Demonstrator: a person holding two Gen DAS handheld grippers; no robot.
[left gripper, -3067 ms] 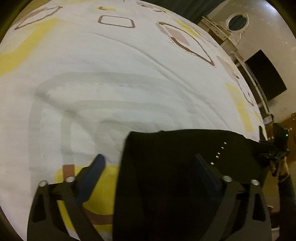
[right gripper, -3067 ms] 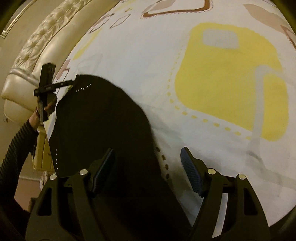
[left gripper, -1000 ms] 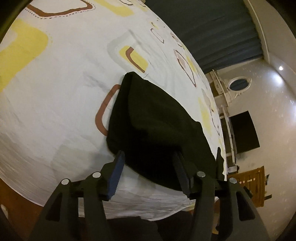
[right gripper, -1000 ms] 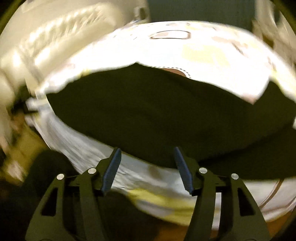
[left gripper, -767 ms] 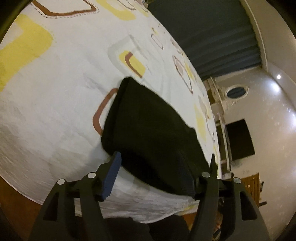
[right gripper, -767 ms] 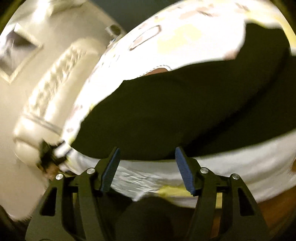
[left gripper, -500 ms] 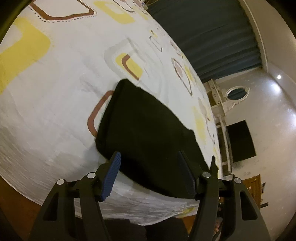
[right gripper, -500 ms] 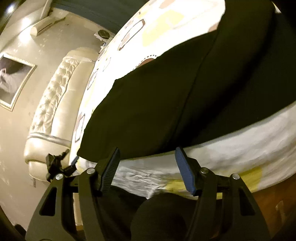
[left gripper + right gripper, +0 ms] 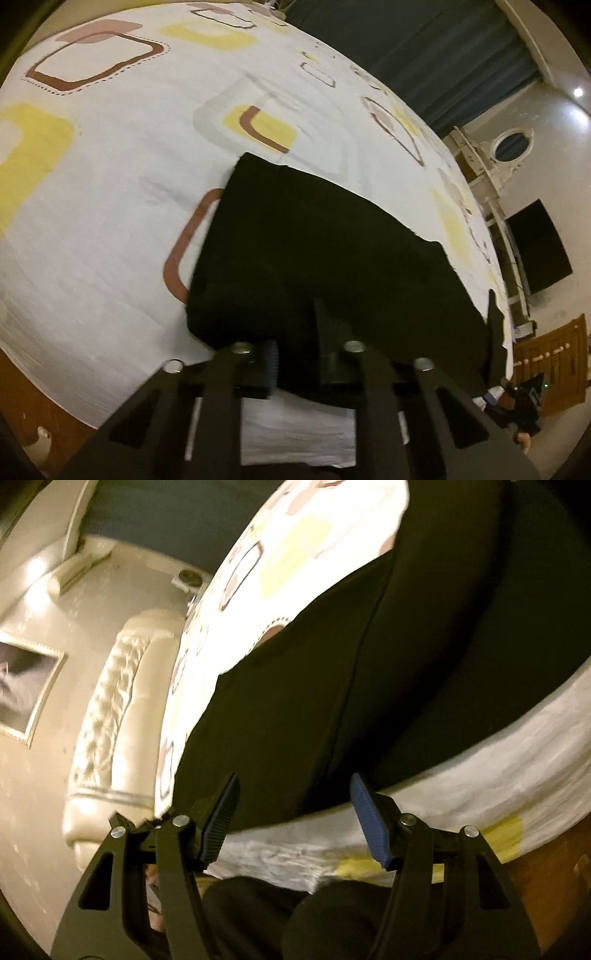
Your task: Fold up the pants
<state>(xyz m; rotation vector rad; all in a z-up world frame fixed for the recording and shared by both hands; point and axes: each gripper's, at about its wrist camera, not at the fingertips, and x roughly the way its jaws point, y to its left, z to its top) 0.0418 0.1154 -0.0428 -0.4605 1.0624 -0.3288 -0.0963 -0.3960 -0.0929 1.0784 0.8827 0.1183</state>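
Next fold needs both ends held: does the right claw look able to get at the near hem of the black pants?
Probably yes: the right claw is open, and the pants edge lies just ahead, unobstructed.

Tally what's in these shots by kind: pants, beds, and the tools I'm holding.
Pants: 1, black
Bed: 1, patterned sheet
Tools: 2, left tool closed on the pants, right tool open
Total: 4
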